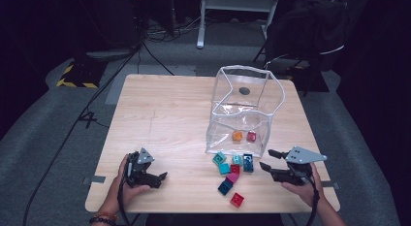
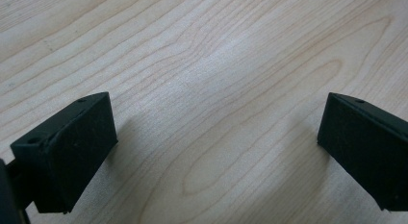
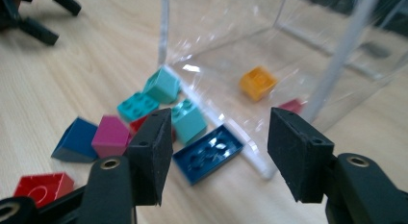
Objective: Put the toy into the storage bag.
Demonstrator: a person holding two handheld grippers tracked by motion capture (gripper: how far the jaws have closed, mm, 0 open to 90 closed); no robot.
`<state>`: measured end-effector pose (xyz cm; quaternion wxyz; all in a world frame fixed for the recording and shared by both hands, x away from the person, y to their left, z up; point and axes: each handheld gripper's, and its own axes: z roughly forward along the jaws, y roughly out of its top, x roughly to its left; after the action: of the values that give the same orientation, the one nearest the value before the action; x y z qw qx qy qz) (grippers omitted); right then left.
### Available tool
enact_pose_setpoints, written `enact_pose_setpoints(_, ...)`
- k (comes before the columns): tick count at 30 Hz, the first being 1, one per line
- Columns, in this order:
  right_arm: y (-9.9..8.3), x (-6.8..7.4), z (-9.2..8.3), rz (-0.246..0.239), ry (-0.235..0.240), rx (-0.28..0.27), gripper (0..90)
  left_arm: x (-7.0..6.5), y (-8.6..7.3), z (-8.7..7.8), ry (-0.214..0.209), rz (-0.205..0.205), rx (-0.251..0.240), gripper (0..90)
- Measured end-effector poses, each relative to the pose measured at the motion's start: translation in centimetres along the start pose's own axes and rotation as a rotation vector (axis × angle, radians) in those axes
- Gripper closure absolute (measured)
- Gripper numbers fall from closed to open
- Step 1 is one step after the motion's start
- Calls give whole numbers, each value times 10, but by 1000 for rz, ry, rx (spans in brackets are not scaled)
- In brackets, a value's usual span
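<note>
— Where do the two tools stand right now?

— The right hand-held gripper [image 1: 264,159] sits low over the table [image 1: 165,119], just right of the loose bricks, its jaws roughly half open with nothing between them. In the right gripper view they frame the flat dark blue brick [image 3: 208,153] lying against the foot of the clear bag [image 1: 245,109]. The left hand-held gripper [image 1: 162,176] rests at the near left of the table, well apart from the bricks, jaws spread wide over bare wood and holding nothing.

— So how much of the job looks done?

— Only a little, I'd say. Two bricks are inside the bag: an orange brick [image 1: 237,136] and a red brick [image 1: 251,136], side by side on its floor.

— And what is left?

— Most of it. Outside, near the bag's front, lie a teal brick [image 1: 219,158] and others of that colour, the dark blue one, a magenta brick [image 1: 232,177], a navy brick [image 1: 225,187] and a red one nearest the table edge [image 1: 236,200]. By my reckoning about eight remain, and the dark blue brick looks like the next to go in.
</note>
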<state>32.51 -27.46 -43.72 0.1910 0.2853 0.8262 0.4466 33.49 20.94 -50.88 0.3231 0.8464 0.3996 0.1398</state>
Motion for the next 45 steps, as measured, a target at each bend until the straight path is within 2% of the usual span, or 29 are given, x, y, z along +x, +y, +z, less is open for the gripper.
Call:
enact_pose_setpoints(2, -11, 7, 16, 3, 20, 41, 404, 0, 0, 0, 0, 0, 0, 3)
enact_pose_setpoints(6, -19, 13, 30, -1, 27, 79, 393, 0, 0, 0, 0, 0, 0, 3)
enact_pose_setpoints(7, -22, 16, 38, -2, 27, 101, 378, 0, 0, 0, 0, 0, 0, 3)
enact_pose_setpoints(13, -27, 21, 54, 1, 20, 127, 363, 0, 0, 0, 0, 1, 0, 3)
enact_pose_setpoints(14, -28, 21, 59, 19, 5, 128, 358, 0, 0, 0, 0, 0, 0, 3)
enact_pose_setpoints(18, -27, 21, 64, 44, -15, 128, 344, 0, 0, 0, 0, 0, 0, 3)
enact_pose_setpoints(22, -27, 20, 69, 71, -59, 136, 348, 0, 0, 0, 0, 0, 0, 3)
enact_pose_setpoints(30, -29, 19, 78, 90, -82, 170, 353, 0, 0, 0, 0, 0, 0, 3)
enact_pose_setpoints(32, -29, 18, 78, 97, -95, 180, 371, 0, 0, 0, 0, 0, 0, 3)
enact_pose_setpoints(38, -29, 17, 75, 91, -81, 185, 450, 0, 0, 0, 0, 0, 0, 3)
enact_pose_setpoints(40, -30, 16, 73, 88, -70, 190, 503, 0, 0, 0, 0, 0, 0, 3)
enact_pose_setpoints(42, -32, 13, 68, 88, -69, 191, 596, 0, 0, 0, 0, 0, 0, 3)
enact_pose_setpoints(45, -34, 8, 64, 90, -60, 195, 597, 0, 0, 0, 0, 0, 0, 3)
